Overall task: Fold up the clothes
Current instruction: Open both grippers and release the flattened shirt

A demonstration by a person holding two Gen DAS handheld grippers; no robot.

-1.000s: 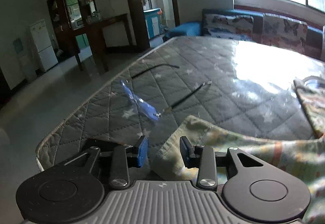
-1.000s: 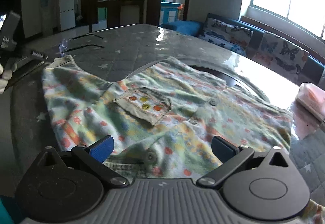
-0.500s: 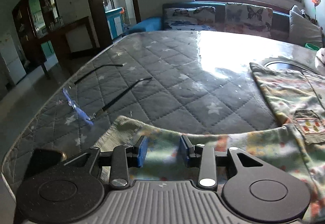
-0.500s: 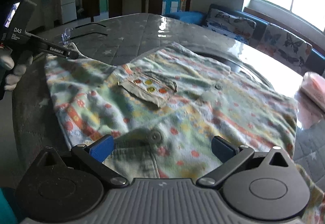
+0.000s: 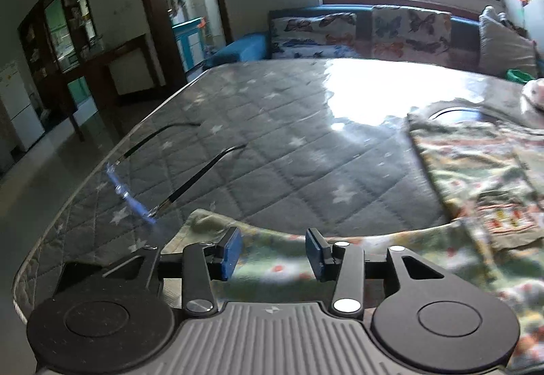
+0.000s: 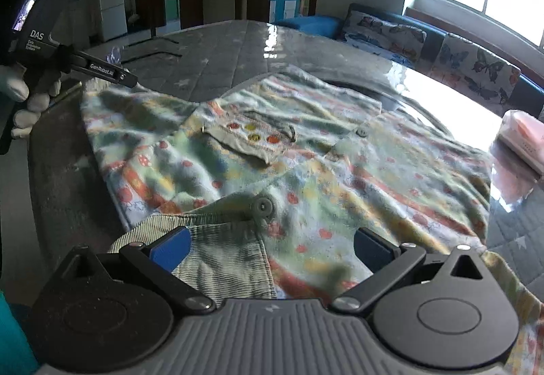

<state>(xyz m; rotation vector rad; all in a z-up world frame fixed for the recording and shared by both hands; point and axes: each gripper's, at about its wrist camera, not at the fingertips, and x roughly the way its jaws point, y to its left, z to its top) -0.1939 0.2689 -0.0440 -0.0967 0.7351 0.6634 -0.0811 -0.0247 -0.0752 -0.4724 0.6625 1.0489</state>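
While angled down over shirt (image 6: pixel 306 177) | left tongs (image 5: pixel 272 251) opening, nothing pinched | right tongs (image 6: pixel 270 247) spread

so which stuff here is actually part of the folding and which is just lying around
Part of the job:
- patterned shirt, spread flat on the quilted table cover
- left claw, jaws opening over the shirt's sleeve
- right claw, open over the shirt's collar

Just lying about:
- glasses near the table edge
- pink packet on the far side

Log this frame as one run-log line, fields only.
phase: spreading shirt flat | left tool: jaws opening over sleeve end, pads clear of cloth | right tool: open above collar | surface: quilted table | nearby: glasses
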